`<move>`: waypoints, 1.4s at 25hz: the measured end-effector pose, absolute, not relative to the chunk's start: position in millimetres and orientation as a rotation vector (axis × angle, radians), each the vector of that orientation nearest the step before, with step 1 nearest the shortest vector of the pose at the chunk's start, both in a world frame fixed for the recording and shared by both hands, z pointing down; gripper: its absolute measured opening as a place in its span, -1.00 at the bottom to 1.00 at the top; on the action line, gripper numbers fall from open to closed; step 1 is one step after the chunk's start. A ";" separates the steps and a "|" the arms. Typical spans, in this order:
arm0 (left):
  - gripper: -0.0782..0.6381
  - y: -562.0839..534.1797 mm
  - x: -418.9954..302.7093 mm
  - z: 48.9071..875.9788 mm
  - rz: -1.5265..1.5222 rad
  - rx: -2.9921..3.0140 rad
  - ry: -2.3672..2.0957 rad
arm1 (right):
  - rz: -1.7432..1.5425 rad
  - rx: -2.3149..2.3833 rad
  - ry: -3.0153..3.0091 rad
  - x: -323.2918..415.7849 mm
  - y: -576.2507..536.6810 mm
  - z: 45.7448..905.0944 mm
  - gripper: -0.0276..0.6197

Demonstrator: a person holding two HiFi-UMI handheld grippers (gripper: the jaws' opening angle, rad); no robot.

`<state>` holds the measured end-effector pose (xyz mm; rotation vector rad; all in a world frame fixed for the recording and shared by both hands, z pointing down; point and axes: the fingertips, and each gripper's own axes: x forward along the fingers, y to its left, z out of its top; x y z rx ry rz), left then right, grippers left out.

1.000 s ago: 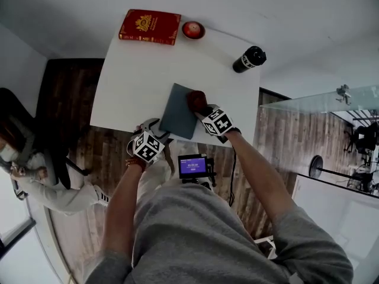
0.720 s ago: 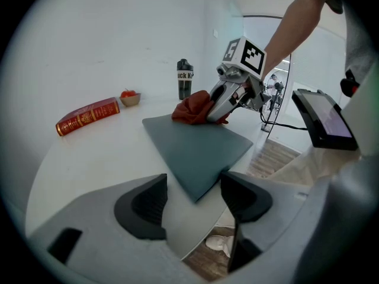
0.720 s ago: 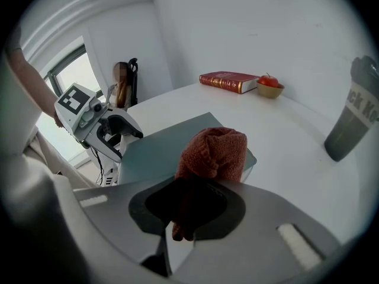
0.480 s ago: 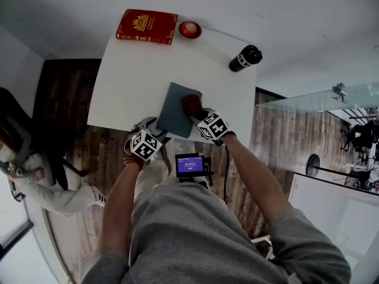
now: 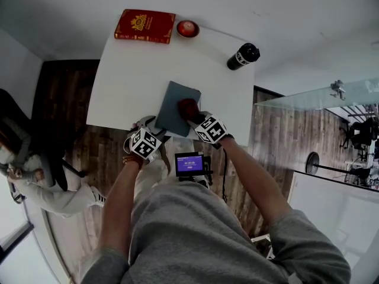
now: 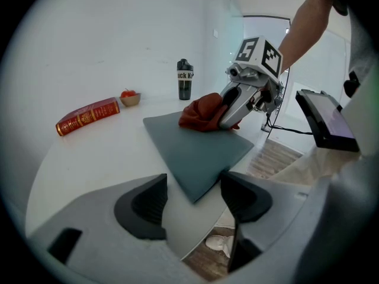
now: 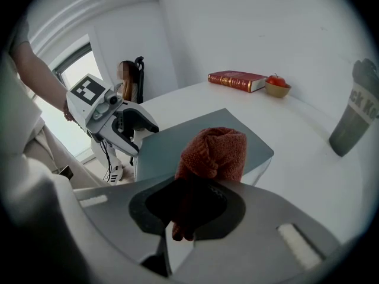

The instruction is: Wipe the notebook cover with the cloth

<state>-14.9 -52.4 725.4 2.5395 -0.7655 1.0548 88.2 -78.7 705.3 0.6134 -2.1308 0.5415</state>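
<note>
As I look down through the head view, the notebook [image 5: 172, 108] lies flat near the front edge of the white surface [image 5: 130, 70]. My right hand-held gripper [image 5: 193, 117] is over the notebook's right side, and the cloth [image 5: 186, 106] rests on the cover just ahead of it. My left hand-held gripper [image 5: 149, 125] sits at the notebook's near left corner.

In the left gripper view, its jaws stand apart, released, and that corner points into the gap between them; I cannot tell whether they touch it. The cover is a plain, matte grey-blue.

In the right gripper view, the jaws are clenched on the cloth, a bunched rust-red knit whose free end lies on the cover. A red book [image 7: 237, 80], a small bowl [image 7: 277, 89] and a dark bottle [image 7: 355, 108] stand further back on the surface.
</note>
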 end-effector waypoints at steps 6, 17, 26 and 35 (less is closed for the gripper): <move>0.03 -52.3 -14.9 725.3 1.056 2.540 -0.767 | 0.528 0.588 -2.140 84.3 -67.4 705.3 -0.75; 0.02 -52.0 -15.0 725.7 1.051 2.539 -0.766 | 0.519 0.533 -2.156 77.1 -47.7 705.4 -0.75; 0.02 -52.8 -15.4 725.2 1.052 2.535 -0.766 | 0.502 0.491 -2.165 74.2 -35.4 704.3 -0.75; 0.02 -51.9 -14.7 725.5 1.051 2.532 -0.762 | 0.518 0.433 -2.213 69.8 -22.7 701.7 -0.75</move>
